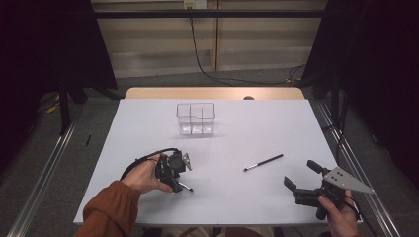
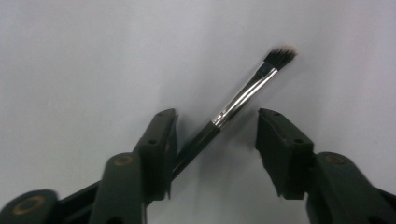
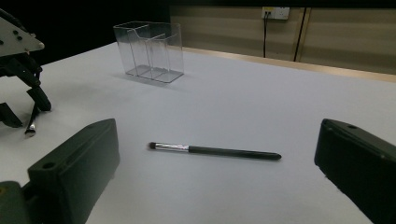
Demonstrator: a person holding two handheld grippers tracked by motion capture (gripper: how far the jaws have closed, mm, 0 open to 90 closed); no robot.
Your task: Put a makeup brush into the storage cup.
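Two black-handled makeup brushes lie on the white table [image 1: 148, 123]. My left gripper [image 1: 176, 184] points down over the near-left brush [image 1: 187, 187]. In the left gripper view its jaws [image 2: 217, 119] stand open around that brush [image 2: 243, 93]; the handle runs beside the left jaw and the bristles point away. The other brush [image 1: 263, 162] lies at centre right. My right gripper [image 1: 301, 174] is held low at the near right, wide open and empty, facing this brush [image 3: 215, 151] from a short distance. A clear divided organizer [image 1: 196, 119] stands at the table's far middle.
The organizer [image 3: 149, 51] looks empty. A wooden strip [image 1: 212, 93] borders the table's far edge. Metal rails [image 1: 356, 168] run along both sides on the floor. In the right gripper view the left gripper [image 3: 21, 88] shows at the far left.
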